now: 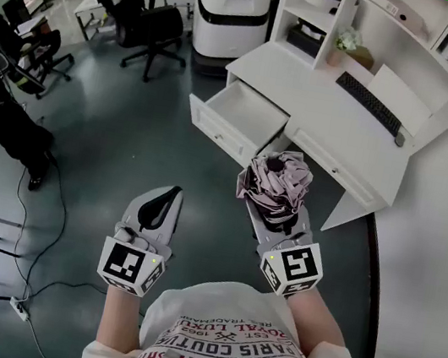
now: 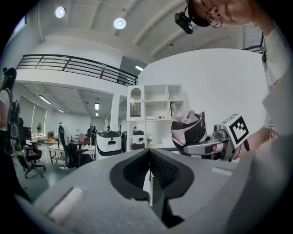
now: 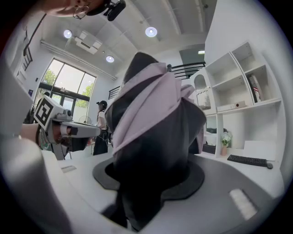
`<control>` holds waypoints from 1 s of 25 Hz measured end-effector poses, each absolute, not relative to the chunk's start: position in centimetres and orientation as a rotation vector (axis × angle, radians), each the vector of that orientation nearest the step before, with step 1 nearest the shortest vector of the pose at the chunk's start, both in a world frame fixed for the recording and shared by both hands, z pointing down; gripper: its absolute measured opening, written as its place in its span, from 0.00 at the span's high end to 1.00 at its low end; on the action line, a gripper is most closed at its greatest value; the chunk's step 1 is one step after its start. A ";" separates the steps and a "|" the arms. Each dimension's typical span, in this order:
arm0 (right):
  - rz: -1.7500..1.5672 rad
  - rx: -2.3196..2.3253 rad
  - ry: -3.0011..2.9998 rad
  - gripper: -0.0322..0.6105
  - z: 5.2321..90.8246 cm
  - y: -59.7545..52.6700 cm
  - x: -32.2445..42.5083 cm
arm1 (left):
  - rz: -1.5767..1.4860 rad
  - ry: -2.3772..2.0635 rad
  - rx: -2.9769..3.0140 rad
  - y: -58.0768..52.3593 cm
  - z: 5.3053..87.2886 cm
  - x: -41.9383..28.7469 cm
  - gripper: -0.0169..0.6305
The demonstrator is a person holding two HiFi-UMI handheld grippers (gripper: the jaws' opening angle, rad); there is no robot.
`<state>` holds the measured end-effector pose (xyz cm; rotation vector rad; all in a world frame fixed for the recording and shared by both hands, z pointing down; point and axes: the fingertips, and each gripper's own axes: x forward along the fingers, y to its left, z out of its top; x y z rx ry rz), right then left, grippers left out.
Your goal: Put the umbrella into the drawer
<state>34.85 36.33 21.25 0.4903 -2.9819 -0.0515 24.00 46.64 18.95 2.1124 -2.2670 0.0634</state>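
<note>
A folded umbrella (image 1: 274, 184) of pink and black cloth stands upright between the jaws of my right gripper (image 1: 269, 203), which is shut on it. In the right gripper view the umbrella (image 3: 151, 137) fills the middle and hides the jaw tips. The white desk's left drawer (image 1: 236, 119) is pulled out and open, a short way ahead and to the left of the umbrella. My left gripper (image 1: 171, 195) hangs over the floor to the left with its jaws closed together and nothing in them; in its own view its jaws (image 2: 149, 157) meet, and the umbrella (image 2: 188, 129) shows to the right.
A white desk (image 1: 338, 117) with a keyboard (image 1: 371, 104) and a shelf unit stands ahead at the right wall. A white machine (image 1: 228, 12) stands left of the desk. Black office chairs (image 1: 148, 28) stand on the dark floor at the left, with cables (image 1: 46, 237) nearby.
</note>
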 end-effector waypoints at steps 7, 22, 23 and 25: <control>-0.038 0.495 -2.971 0.66 21.8 37.2 33.5 | 0.033 -2.265 2.115 47.7 19.0 22.6 0.97; 0.018 0.492 -2.918 0.64 24.8 34.7 28.7 | 0.044 -2.230 2.048 46.2 22.0 18.3 0.97; 0.025 0.484 -2.915 0.64 25.3 34.1 28.1 | 0.049 -2.233 2.036 45.7 22.4 17.7 0.97; 0.042 0.463 -2.912 0.64 26.2 32.8 26.6 | 0.057 -2.244 2.012 44.6 23.4 16.3 0.97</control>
